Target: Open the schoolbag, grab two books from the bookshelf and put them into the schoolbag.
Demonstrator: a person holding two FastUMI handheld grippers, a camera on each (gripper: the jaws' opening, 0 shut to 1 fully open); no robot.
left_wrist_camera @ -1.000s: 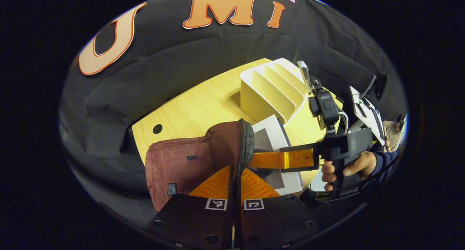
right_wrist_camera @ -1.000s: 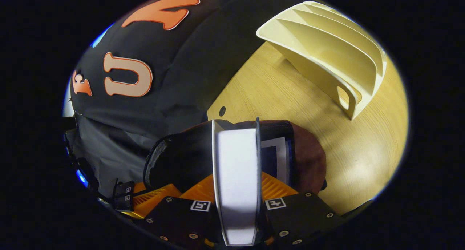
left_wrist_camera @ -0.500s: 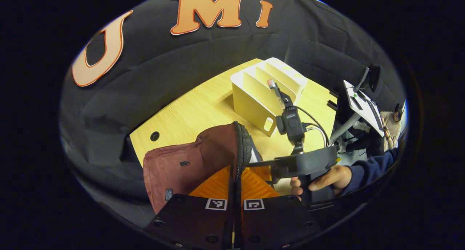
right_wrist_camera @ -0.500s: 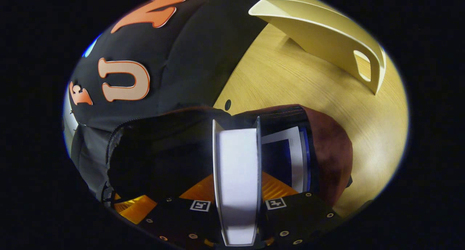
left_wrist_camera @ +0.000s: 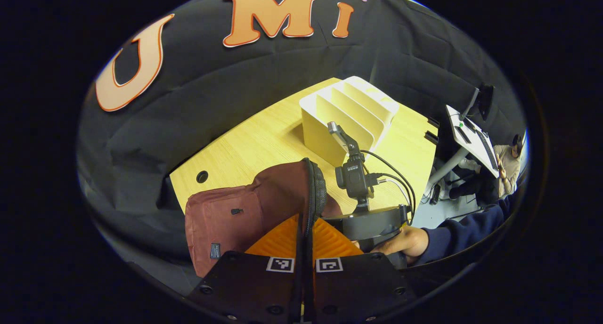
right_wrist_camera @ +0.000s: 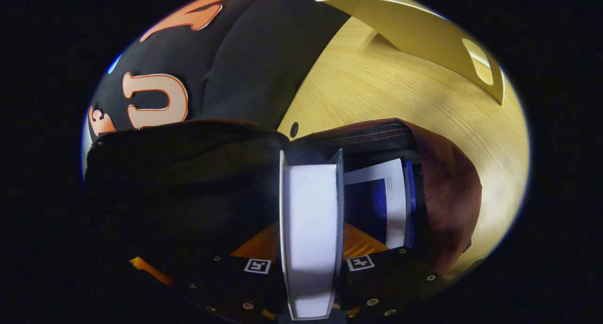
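Fingers of the left gripper (left_wrist_camera: 304, 248) stood pressed together on the zippered rim of the maroon schoolbag (left_wrist_camera: 235, 215), holding the bag's mouth up; their tips were hidden behind the rim. In the right gripper view, the right gripper (right_wrist_camera: 311, 248) was clamped on a white book (right_wrist_camera: 311, 230), fore-edge toward the camera, its far end sunk into the dark opening, where the bag's inside was too dark to make out. Just right of it, a second book (right_wrist_camera: 384, 201) with a blue and white cover stood in the bag, its lower part cut off by the gripper body. A small dark label (left_wrist_camera: 215, 250) on the bag's front was too small to read. Beyond the bag lay the wooden table (left_wrist_camera: 264, 140), with the cream bookshelf (left_wrist_camera: 348, 114) at its far right, slots showing no books. A hand (left_wrist_camera: 400, 241) in a dark sleeve (left_wrist_camera: 464, 230) gripped the right tool's handle.
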